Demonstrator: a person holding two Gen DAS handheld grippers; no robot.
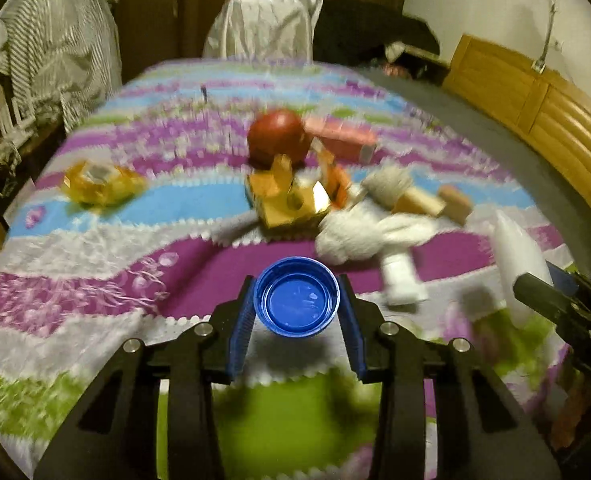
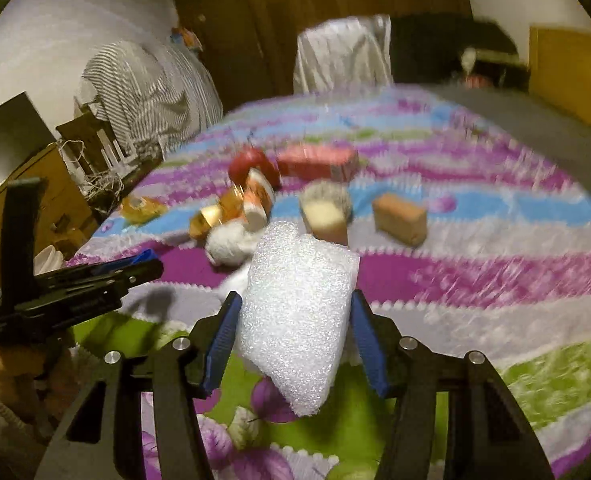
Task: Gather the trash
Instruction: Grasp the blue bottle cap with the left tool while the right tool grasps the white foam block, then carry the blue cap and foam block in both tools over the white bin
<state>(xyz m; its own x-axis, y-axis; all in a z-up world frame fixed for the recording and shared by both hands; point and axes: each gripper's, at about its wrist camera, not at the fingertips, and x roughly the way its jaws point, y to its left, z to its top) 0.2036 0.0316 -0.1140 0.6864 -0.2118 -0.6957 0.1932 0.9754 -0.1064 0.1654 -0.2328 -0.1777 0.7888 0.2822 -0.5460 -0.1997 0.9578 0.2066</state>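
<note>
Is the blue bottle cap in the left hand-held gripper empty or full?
Empty. The blue bottle cap faces its open side to the camera; only its bare inner floor shows.

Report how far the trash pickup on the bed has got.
Done: nothing visibly binned yet.
In hand: left gripper holds a blue cap; right gripper holds white foam.
Left: yellow wrapper and orange packaging on the blanket.

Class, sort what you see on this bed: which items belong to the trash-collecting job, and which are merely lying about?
Job:
- blue cap, held in left gripper
- white foam piece, held in right gripper
- yellow wrapper

Lying about:
- red apple
- wooden block
- bedspread
</note>
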